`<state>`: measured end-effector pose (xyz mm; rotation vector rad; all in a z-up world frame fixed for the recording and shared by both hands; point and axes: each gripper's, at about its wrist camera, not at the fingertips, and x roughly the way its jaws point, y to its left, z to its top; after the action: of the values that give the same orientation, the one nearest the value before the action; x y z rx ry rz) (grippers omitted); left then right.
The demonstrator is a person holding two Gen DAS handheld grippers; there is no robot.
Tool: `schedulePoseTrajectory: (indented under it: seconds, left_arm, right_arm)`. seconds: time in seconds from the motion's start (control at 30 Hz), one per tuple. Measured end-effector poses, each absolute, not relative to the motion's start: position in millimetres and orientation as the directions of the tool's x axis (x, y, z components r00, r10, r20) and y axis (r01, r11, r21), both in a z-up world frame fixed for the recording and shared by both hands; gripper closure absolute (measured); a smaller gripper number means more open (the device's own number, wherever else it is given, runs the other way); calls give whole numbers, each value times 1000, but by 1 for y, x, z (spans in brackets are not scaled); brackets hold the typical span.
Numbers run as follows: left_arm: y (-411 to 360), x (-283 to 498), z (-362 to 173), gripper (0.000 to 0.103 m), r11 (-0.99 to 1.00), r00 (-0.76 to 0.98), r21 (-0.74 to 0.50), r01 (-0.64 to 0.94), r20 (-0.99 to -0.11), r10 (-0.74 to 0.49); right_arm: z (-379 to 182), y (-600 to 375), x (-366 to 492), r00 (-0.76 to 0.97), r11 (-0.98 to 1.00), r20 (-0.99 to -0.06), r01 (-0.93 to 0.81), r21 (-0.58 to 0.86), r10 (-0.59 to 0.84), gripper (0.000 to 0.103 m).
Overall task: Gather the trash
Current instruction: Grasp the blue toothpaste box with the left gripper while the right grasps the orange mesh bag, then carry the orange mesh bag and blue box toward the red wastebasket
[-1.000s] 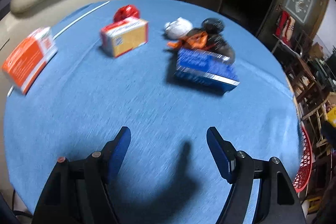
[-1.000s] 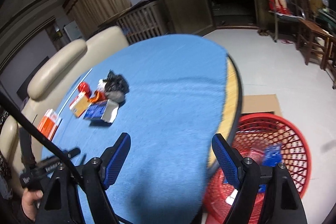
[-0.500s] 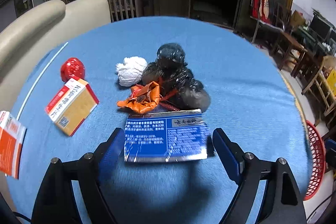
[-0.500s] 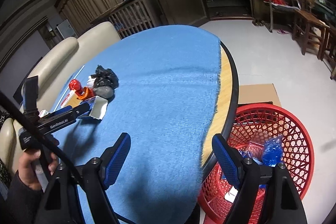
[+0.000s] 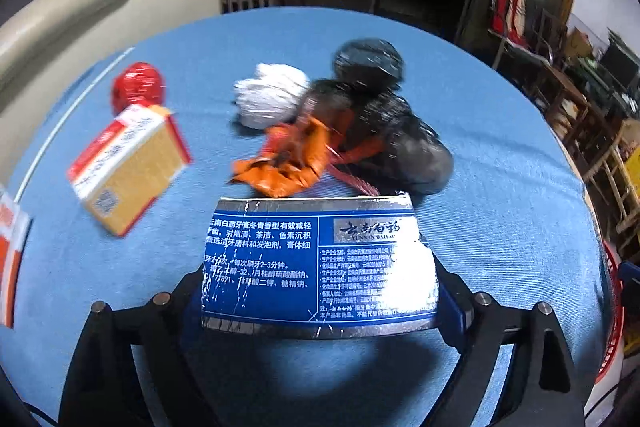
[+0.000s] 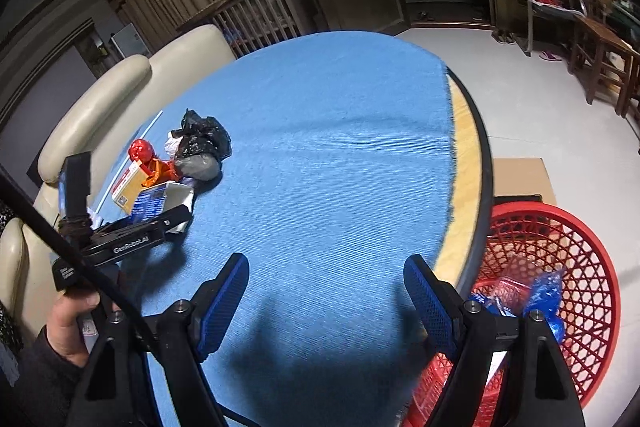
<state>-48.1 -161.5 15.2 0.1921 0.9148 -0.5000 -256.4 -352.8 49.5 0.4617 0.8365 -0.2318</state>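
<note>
Blue cloth covers your round desk [image 6: 340, 155], and on it your left claw [image 5: 320, 291] sits with its jaws spread around a blue-and-silver toothpaste box [image 5: 316, 263]; the box fills the gap between the fingers, but you cannot tell from either view whether the pads are pressing it yet. Just beyond the box lies a crumpled orange wrapper [image 5: 292, 159], touching a lumpy black plastic bag [image 5: 384, 115], with a white paper wad [image 5: 272, 99] tucked against the bag's left side. Left of those you have a yellow-and-red carton [image 5: 128, 167], a red foil ball [image 5: 138, 87] right behind it, and an orange-and-white box [image 5: 10, 259] at the frame's left edge. Your right claw [image 6: 326, 303] hangs wide open over the near part of the desk, holding nothing. Beside the desk's right edge, on the floor, stands a red mesh basket [image 6: 588, 299] with blue and red packaging already inside it. A cream sofa [image 6: 120, 87] curves behind the desk.
</note>
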Motion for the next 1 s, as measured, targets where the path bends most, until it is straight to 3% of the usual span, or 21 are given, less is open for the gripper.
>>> schedulePoseTrajectory:
  seconds: [0.3, 0.6, 0.83, 0.9, 0.93, 1.0]
  left_arm:
    - [-79, -76, 22, 12, 953, 585, -35, 302, -782, -215]
    - [-26, -83, 5, 12, 981, 574, -31, 193, -807, -139]
    - [-24, -83, 4, 12, 982, 584, -37, 186, -800, -140]
    - [-23, -83, 4, 12, 982, 584, -41, 185, -799, -144]
    - [-24, -83, 5, 12, 982, 583, -42, 185, -799, -145]
    - [-23, -83, 4, 12, 982, 584, -46, 185, -799, -148]
  right_arm:
    - [54, -315, -203, 653, 920, -756, 272, 283, 40, 21]
    - [46, -230, -100, 632, 945, -747, 72, 319, 204, 21]
    - [19, -184, -27, 600, 963, -788, 108, 248, 135, 21]
    - [12, -177, -17, 598, 975, -798, 128, 182, 70, 37]
    - [12, -173, -15, 591, 981, -805, 119, 152, 53, 56]
    - [13, -172, -18, 581, 981, -810, 94, 169, 83, 59]
